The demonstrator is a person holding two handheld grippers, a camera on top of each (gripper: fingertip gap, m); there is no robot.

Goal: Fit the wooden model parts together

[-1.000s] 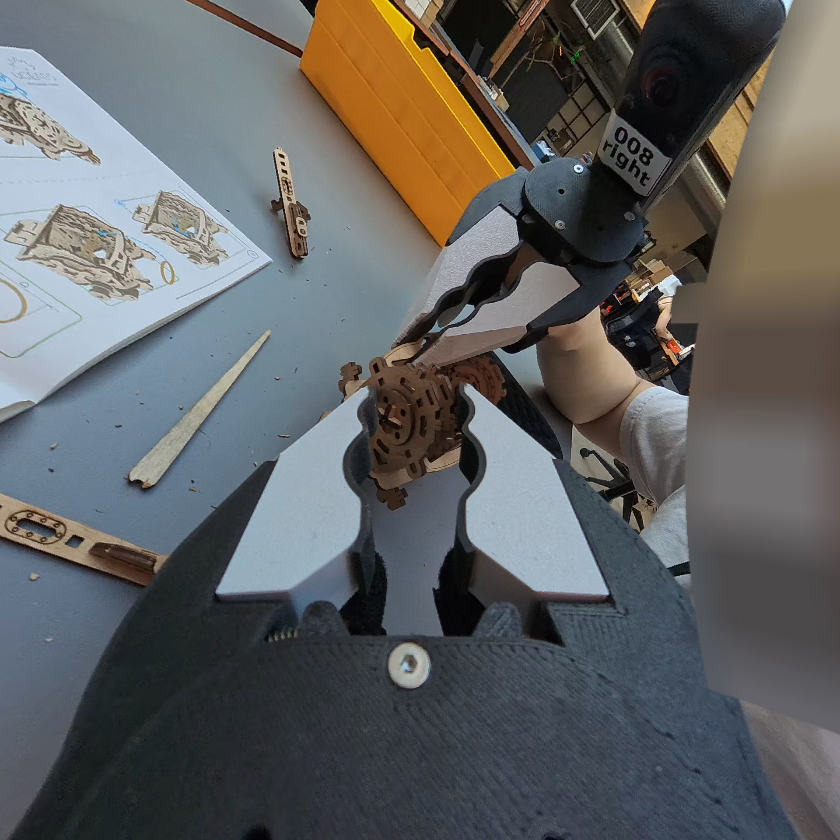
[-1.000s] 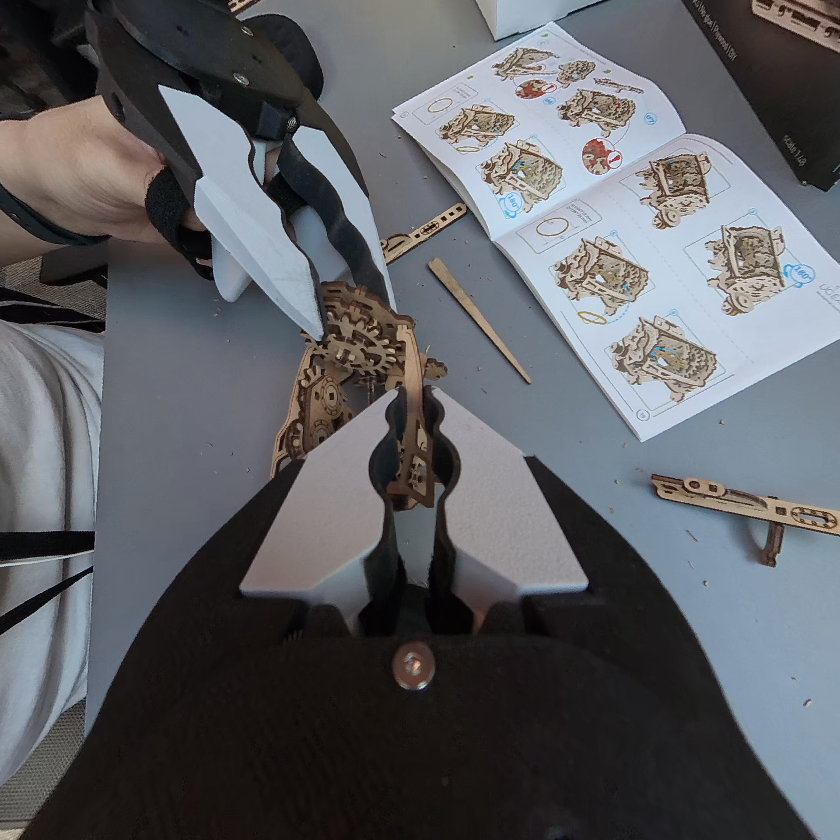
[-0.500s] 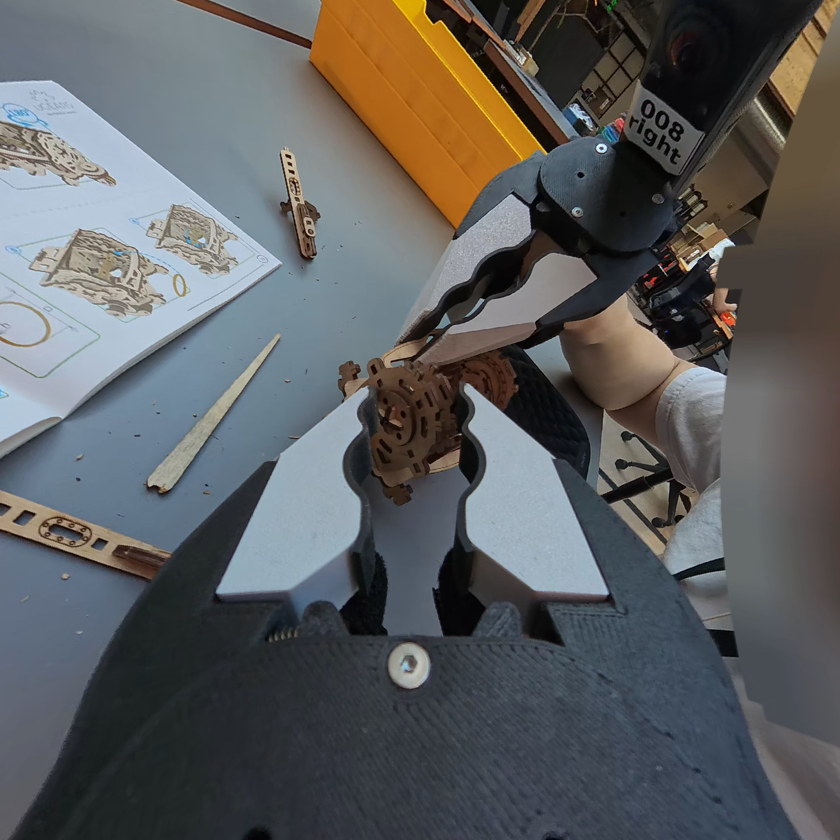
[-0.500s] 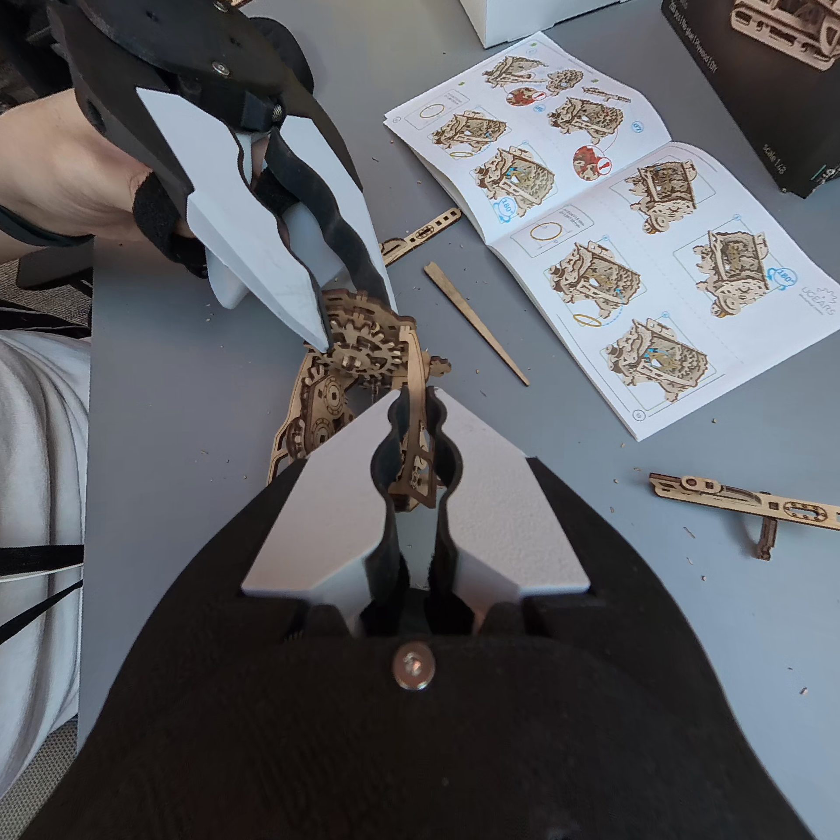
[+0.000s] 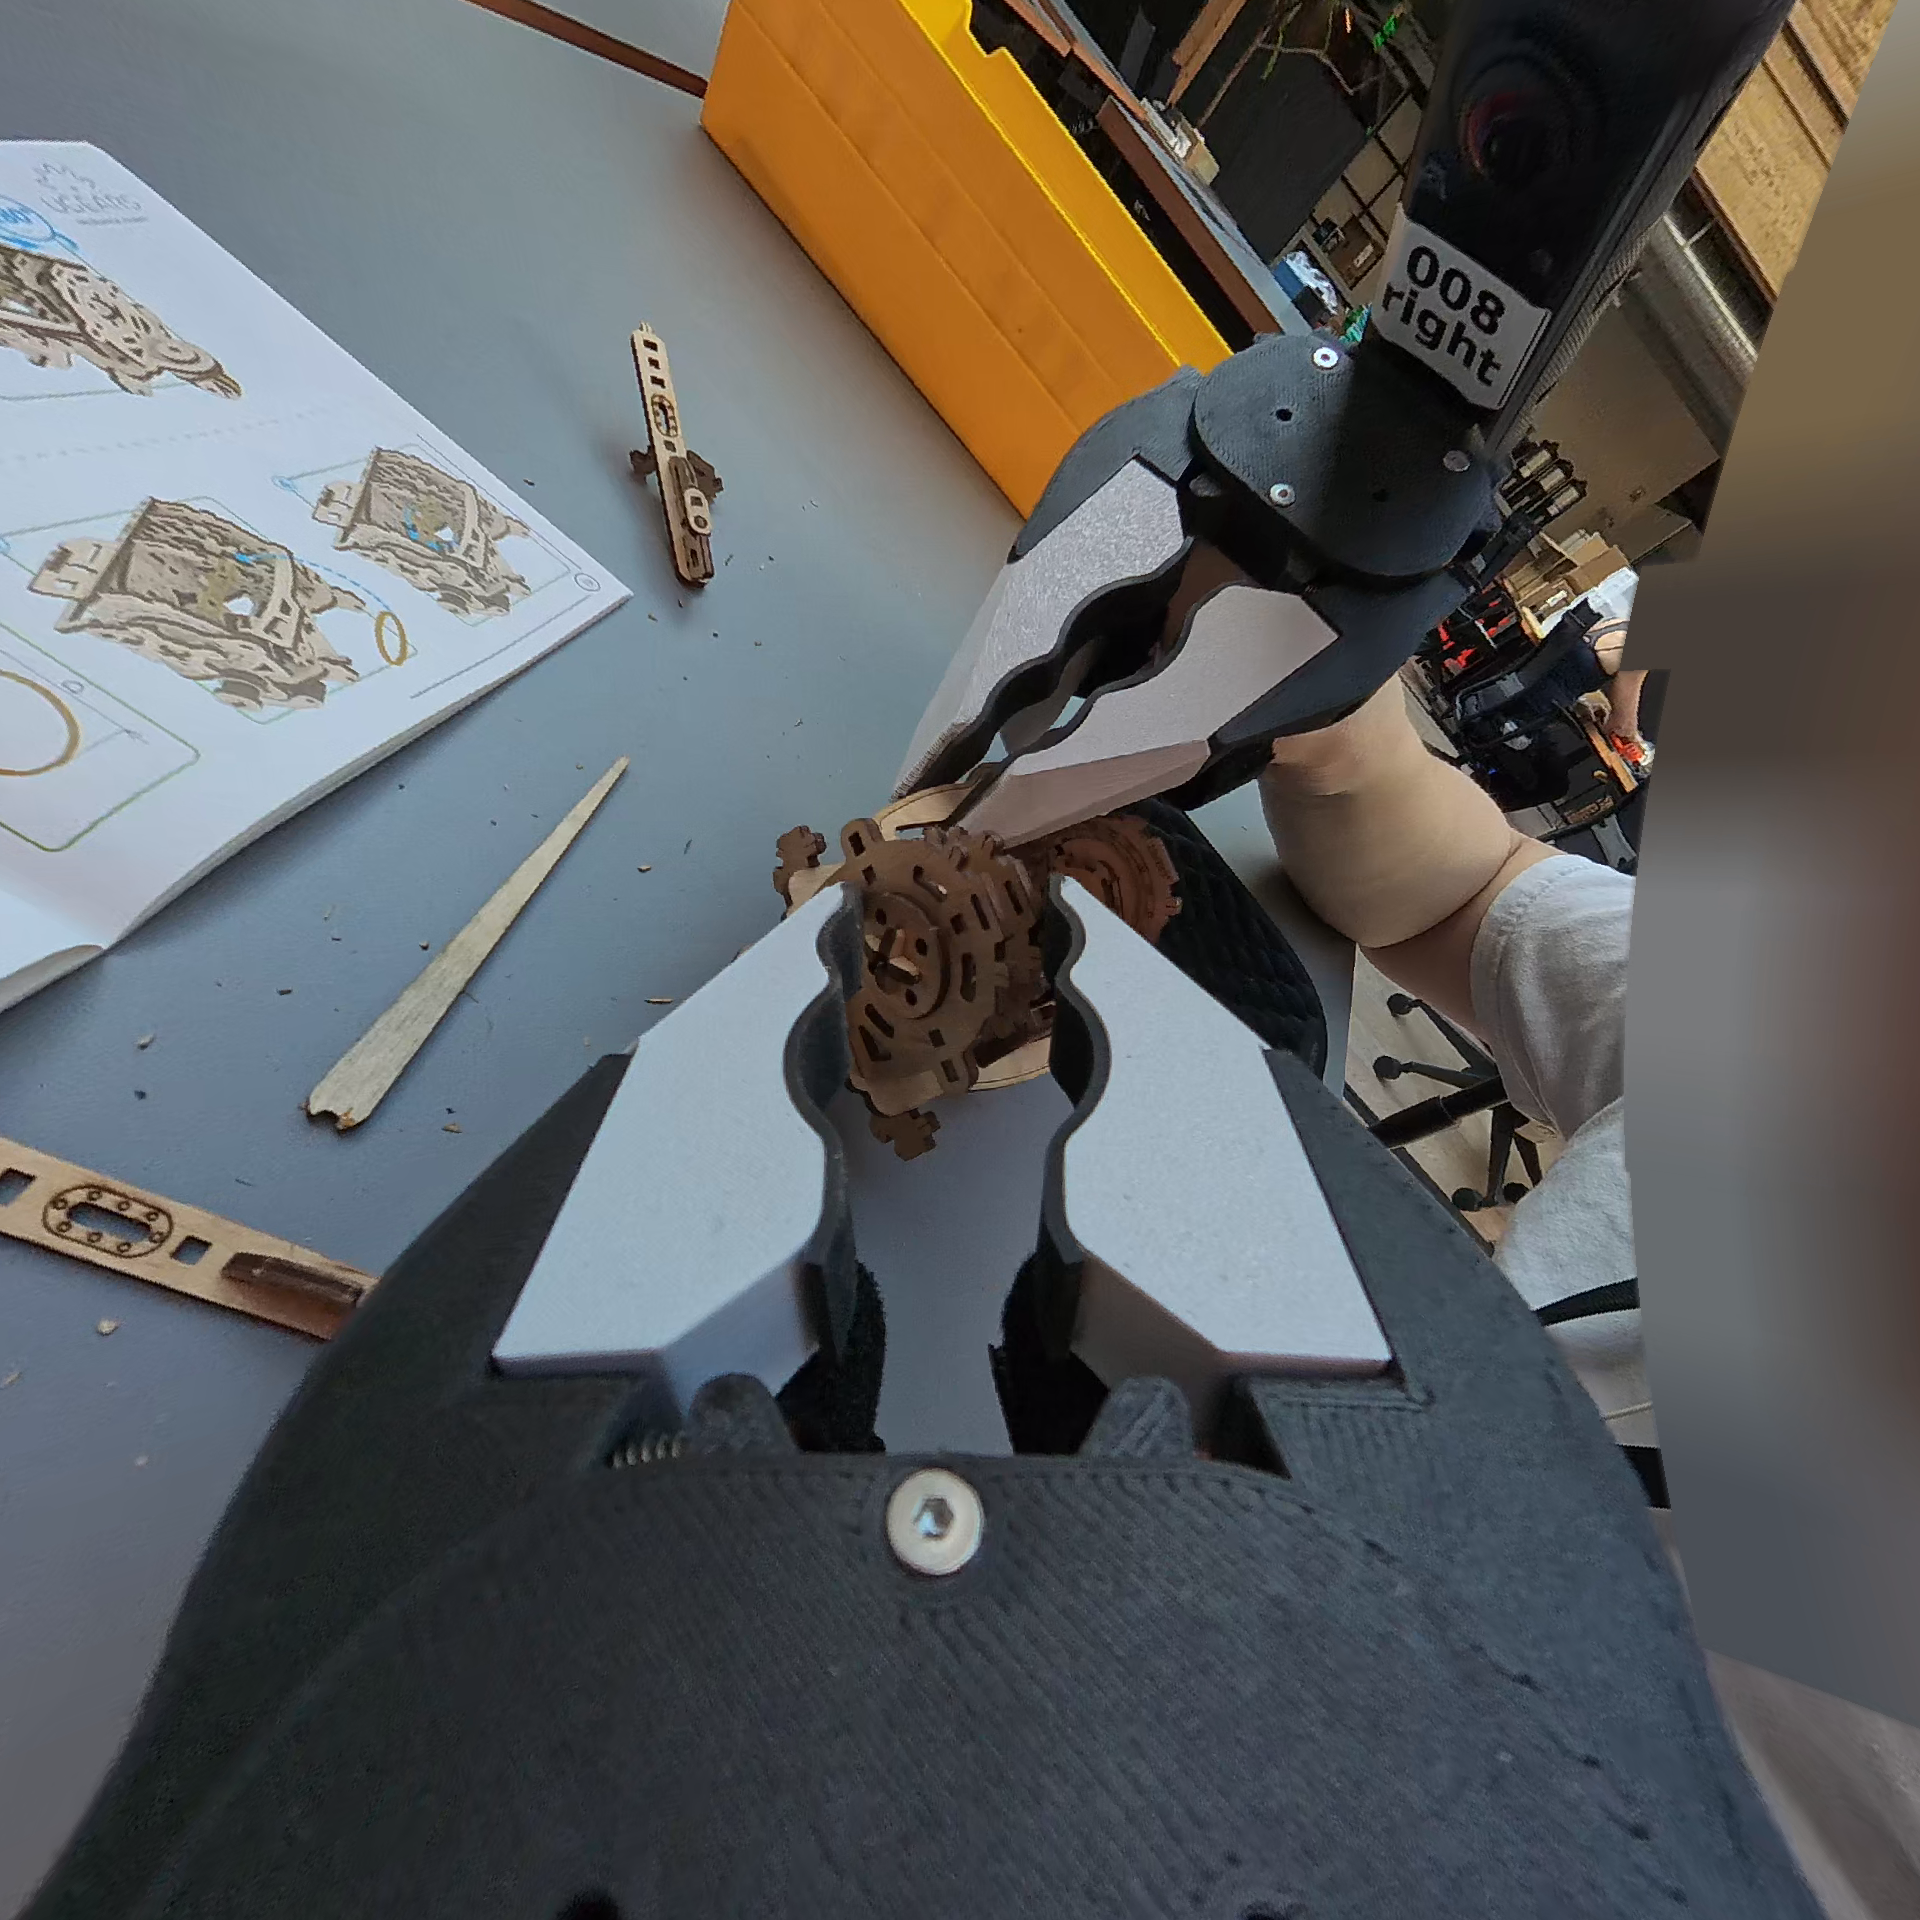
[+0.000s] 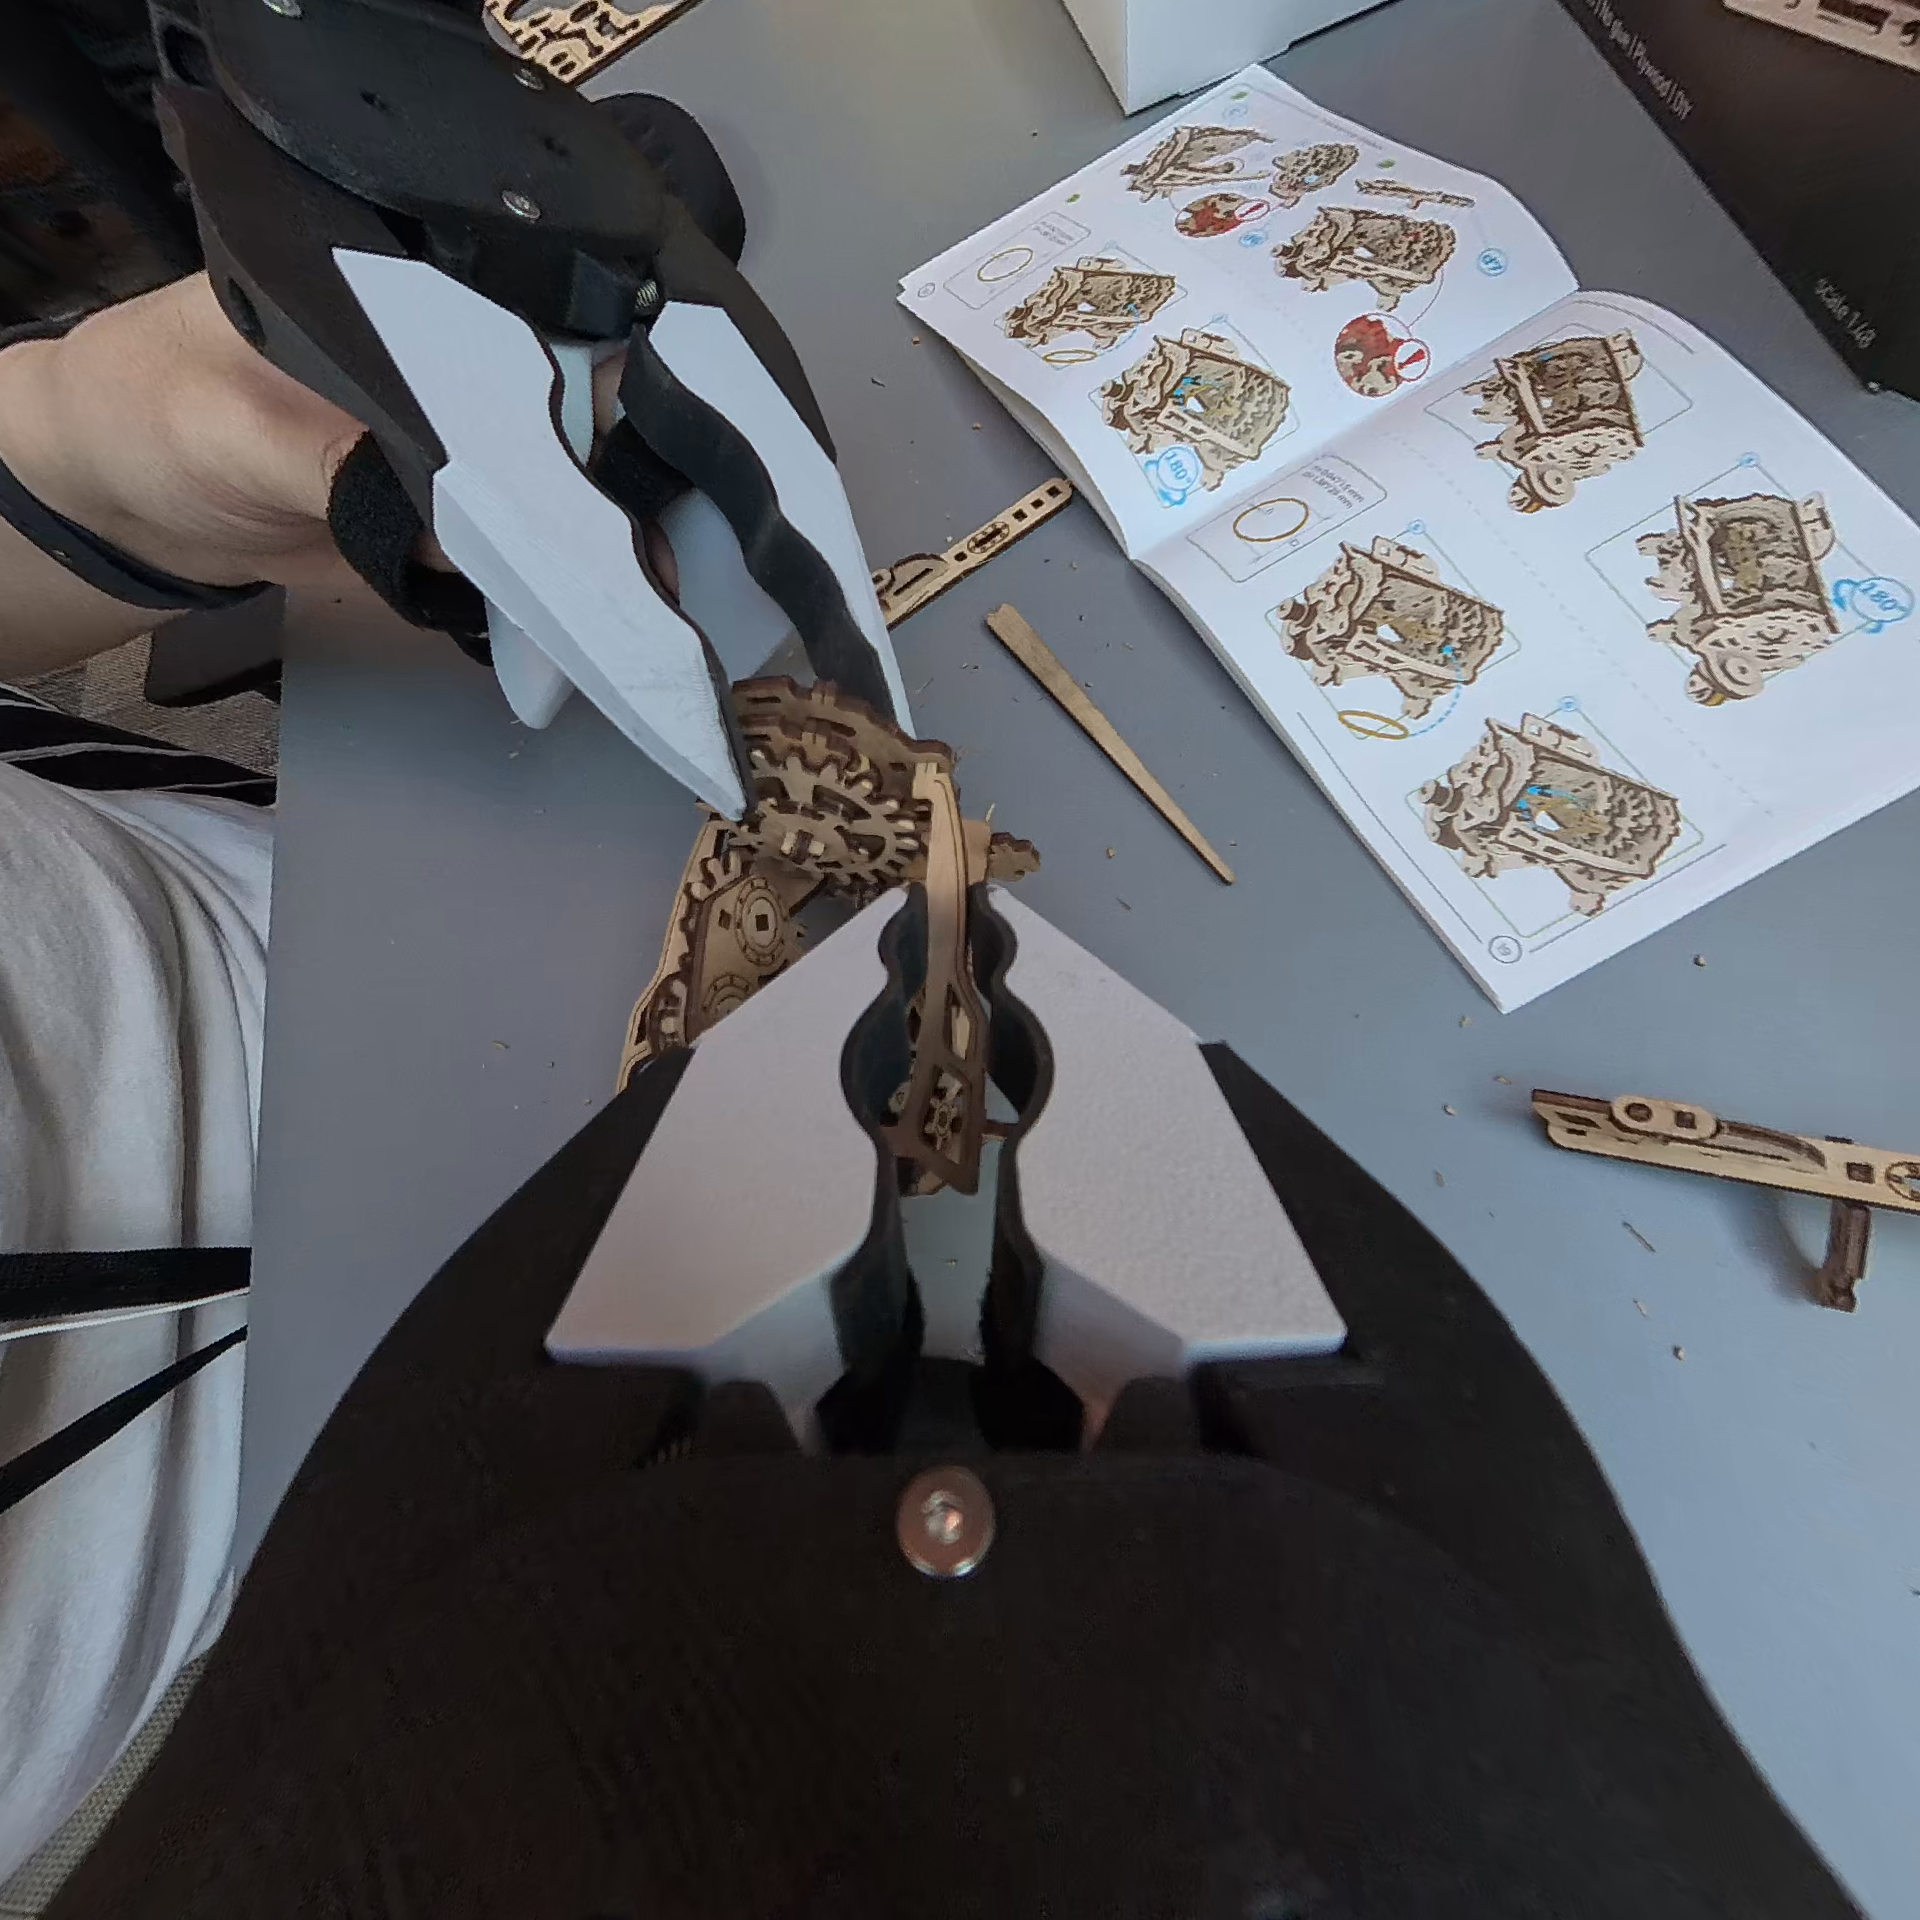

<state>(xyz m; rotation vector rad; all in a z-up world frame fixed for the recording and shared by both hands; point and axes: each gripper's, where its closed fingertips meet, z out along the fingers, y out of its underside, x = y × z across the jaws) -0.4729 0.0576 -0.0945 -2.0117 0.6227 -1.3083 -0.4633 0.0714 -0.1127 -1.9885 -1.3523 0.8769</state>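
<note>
A partly built wooden model (image 6: 831, 810) of gears and fretwork plates is held over the grey table (image 6: 468, 935) by both grippers. My left gripper (image 5: 945, 894) is shut on the model's dark gear cluster (image 5: 935, 977). In the right wrist view it (image 6: 816, 769) comes in from the upper left. My right gripper (image 6: 940, 899) is shut on a thin upright wooden panel (image 6: 940, 1039) at the model's side. In the left wrist view it (image 5: 951, 805) reaches down from the upper right, tips just behind the gears. The model's lower plate (image 6: 727, 935) hangs toward the table.
An open instruction booklet (image 6: 1455, 520) lies to the right of the model. A wooden sliver (image 6: 1112, 748) and loose wooden strips (image 6: 1725, 1153) (image 6: 966, 545) (image 5: 675, 457) lie around. A yellow bin (image 5: 935, 229), a black box (image 6: 1766, 156) and a white box (image 6: 1195, 42) stand at the table's far side. The table edge and the person's lap are at the left (image 6: 125, 987). My left and right fingertips are right by each other. Between my left fingertips and the wooden sliver (image 6: 1112, 748) there is roughly 7 cm. The left camera catches it too, in the left wrist view (image 5: 527, 888).
Both grippers keep their hold on the model. The pair has shifted only slightly over the table, and the left gripper has tilted a little.
</note>
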